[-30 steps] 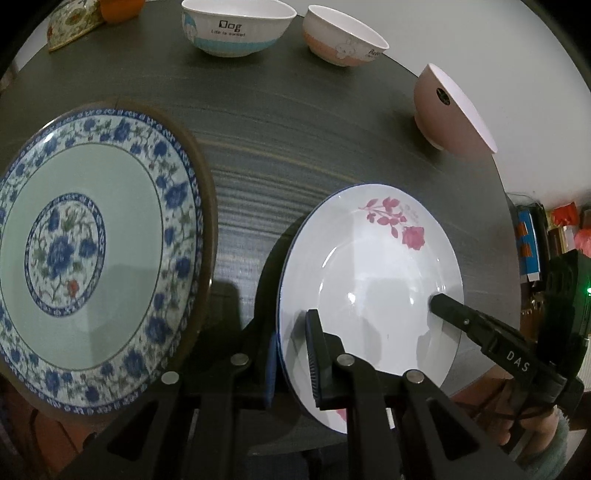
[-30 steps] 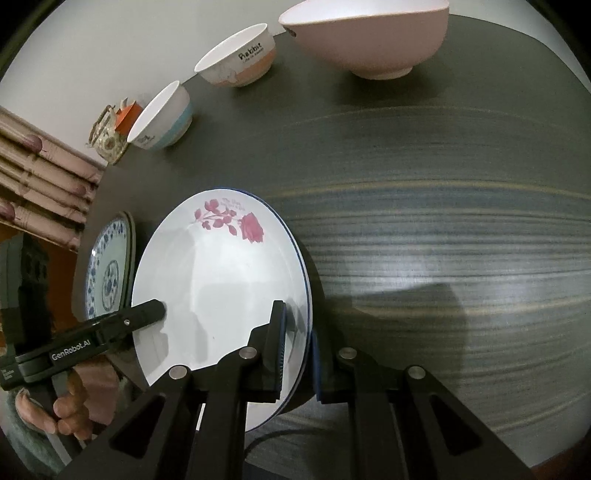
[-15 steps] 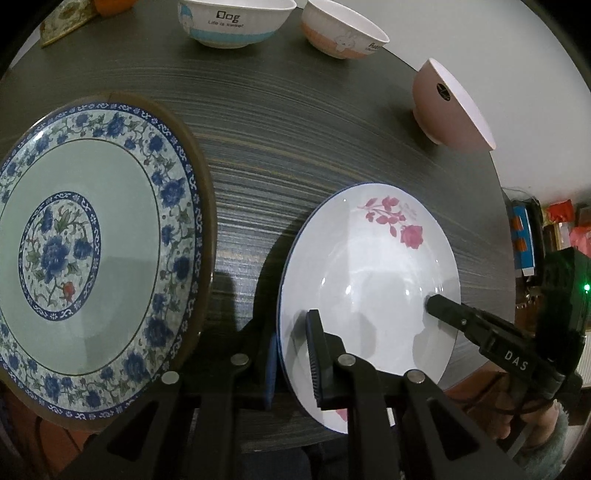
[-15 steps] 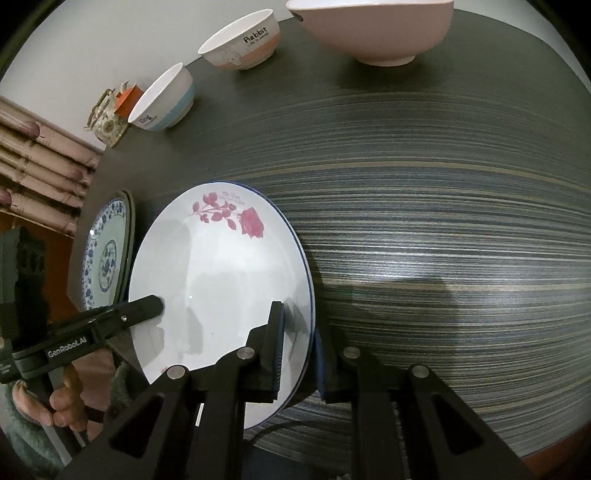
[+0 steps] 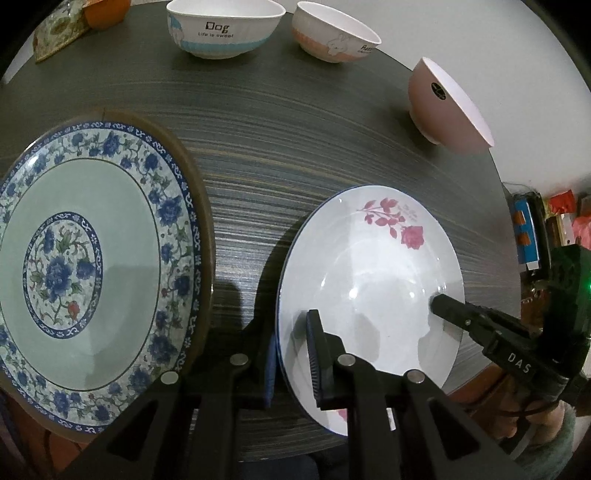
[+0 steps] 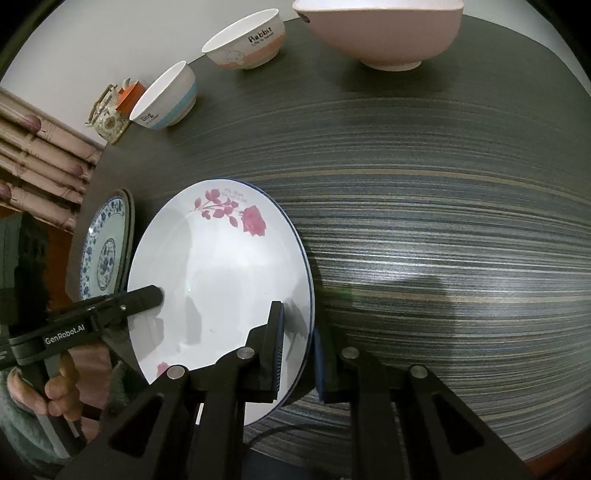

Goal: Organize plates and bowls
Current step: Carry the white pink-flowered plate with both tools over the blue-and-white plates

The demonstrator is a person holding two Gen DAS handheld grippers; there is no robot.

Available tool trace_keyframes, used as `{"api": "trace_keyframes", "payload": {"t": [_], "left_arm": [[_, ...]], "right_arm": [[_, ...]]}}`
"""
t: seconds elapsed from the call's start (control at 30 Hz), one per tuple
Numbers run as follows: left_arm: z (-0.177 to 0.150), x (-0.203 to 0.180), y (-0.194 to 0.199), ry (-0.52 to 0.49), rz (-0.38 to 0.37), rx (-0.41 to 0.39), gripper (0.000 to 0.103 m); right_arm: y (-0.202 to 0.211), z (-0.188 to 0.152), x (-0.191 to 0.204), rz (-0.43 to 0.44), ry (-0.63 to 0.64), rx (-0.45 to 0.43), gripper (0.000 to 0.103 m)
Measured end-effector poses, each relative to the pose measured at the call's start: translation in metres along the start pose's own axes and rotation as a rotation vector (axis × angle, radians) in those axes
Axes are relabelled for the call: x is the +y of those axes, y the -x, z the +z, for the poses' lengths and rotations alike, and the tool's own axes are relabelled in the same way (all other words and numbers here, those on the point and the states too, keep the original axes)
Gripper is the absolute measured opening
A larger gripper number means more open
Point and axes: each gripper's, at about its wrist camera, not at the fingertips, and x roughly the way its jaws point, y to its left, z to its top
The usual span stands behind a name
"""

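A white plate with red roses (image 5: 373, 280) is held a little above the dark table by both grippers; it also shows in the right wrist view (image 6: 221, 273). My left gripper (image 5: 293, 354) is shut on its left rim. My right gripper (image 6: 297, 343) is shut on its right rim, and shows in the left wrist view (image 5: 443, 308). A large blue floral plate (image 5: 88, 254) lies to the left. A "Dog" bowl (image 5: 219, 27), a "Rabbit" bowl (image 5: 334, 31) and a pink bowl (image 5: 448, 105) stand at the far side.
The dark striped table (image 6: 443, 229) stretches wide to the right of the rose plate. An orange item and a patterned holder (image 6: 114, 107) stand at the far left corner. The table's front edge (image 6: 535, 454) is close below the grippers.
Both grippers, still shut on the rose plate, have lifted and drawn back slightly; the bowls and table look a little lower and farther. The blue plate has not moved.
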Motion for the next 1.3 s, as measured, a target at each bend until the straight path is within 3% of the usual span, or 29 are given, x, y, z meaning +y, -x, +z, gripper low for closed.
{"api": "trace_keyframes", "payload": {"t": [0.7,1.3], "left_arm": [[0.001,0.025,0.052,0.012,0.029,-0.108,0.014],[-0.019,0.120,0.124,0.173,0.110,-0.238,0.014]], "right_arm": [[0.023,0.015,0.027,-0.012,0.052,-0.071,0.013],[0.008,0.048,0.130,0.050,0.192,-0.084,0.013]]}}
